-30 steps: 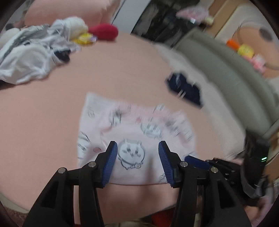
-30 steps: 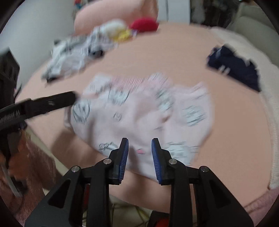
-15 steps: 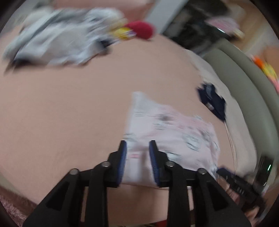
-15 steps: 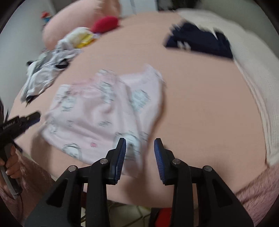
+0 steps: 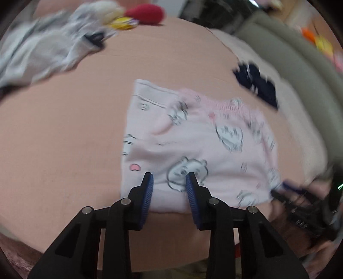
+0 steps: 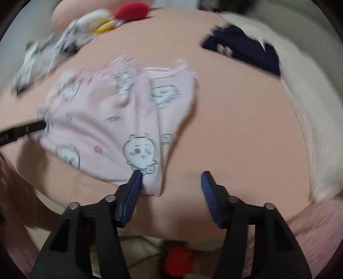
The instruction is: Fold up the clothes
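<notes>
A pale pink garment (image 5: 193, 146) printed with cartoon faces lies spread on the peach bed sheet (image 5: 64, 128). My left gripper (image 5: 169, 182) hovers over its near edge. Its jaws are closing with the fabric between them, and the pads do not press on it. In the right wrist view the pink garment (image 6: 111, 111) has a flap doubled over along its right side. My right gripper (image 6: 171, 178) is at the near right corner with its jaws opening. The corner rests against the left pad (image 6: 134, 186). The left gripper's tip (image 6: 30, 128) shows at the garment's left edge.
A grey-white clothes heap (image 5: 42, 53) and a red plush (image 5: 145, 12) lie at the far left of the bed. A navy garment (image 6: 242, 49) sits far right beside a cream blanket (image 6: 310, 107). The bed's front edge runs just under both grippers.
The left jaws have narrowed over the garment's near edge. The right gripper has shifted to the garment's right corner and its jaws have widened. The garment's right side now lies doubled over.
</notes>
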A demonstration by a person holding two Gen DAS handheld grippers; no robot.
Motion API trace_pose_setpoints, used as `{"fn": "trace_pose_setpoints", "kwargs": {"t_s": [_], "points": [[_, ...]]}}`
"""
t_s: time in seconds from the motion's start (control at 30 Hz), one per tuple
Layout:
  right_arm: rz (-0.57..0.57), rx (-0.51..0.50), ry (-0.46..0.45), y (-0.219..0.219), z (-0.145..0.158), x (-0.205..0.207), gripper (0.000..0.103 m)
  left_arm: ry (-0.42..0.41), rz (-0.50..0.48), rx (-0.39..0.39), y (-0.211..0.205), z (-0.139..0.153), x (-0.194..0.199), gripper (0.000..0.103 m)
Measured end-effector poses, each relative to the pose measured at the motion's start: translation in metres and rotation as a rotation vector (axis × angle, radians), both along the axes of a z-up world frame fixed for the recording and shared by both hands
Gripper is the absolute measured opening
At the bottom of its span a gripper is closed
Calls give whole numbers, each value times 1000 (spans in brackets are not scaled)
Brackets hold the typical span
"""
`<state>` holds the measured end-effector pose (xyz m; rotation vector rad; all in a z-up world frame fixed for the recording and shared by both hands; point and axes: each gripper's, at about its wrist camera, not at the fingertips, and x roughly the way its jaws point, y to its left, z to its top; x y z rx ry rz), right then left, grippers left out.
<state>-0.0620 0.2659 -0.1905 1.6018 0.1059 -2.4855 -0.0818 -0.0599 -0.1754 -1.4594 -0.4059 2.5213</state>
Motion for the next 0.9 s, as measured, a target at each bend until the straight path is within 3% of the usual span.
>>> {"fn": "trace_pose_setpoints", "kwargs": {"t_s": [0.07, 0.13, 0.27, 0.37, 0.47, 0.53, 0.6, 0.63, 0.67, 0.7, 0.77, 0.83, 0.9], "points": [[-37, -69, 4, 8, 6, -3, 55, 48, 49, 9, -7, 11, -2, 34], [-34, -49, 79, 6, 17, -3, 55, 93, 83, 23, -12, 21, -4, 35], [-26, -39, 249, -14, 44, -11, 55, 100, -6, 13, 14, 22, -26, 37], [126, -89, 226, -57, 45, -35, 55, 29, -93, 21, 34, 3, -43, 37], [219, -30, 132, -87, 18, -44, 53, -34, -118, -39, 43, -18, -49, 38], [215, -20, 126, -82, 4, -46, 53, -29, -136, -49, 40, -16, -55, 38], [210, -11, 121, -77, -10, -49, 53, -21, -95, -49, 25, -15, -65, 37], [177, 5, 126, -72, -9, -50, 50, -32, -41, -24, 11, -17, -72, 34], [155, -5, 122, -67, -7, -54, 50, -42, 12, 1, -2, -19, -79, 22], [133, -17, 116, -63, -5, -58, 50, -41, 59, 21, -12, -18, -82, 20], [90, -27, 122, -51, -3, -58, 48, -19, 140, 54, -24, -13, -81, 21], [37, -27, 145, -38, 3, -46, 48, 25, 148, 68, -22, -4, -73, 24], [29, -45, 147, -35, 10, -45, 48, 74, 74, 122, -8, 9, -60, 41]]}}
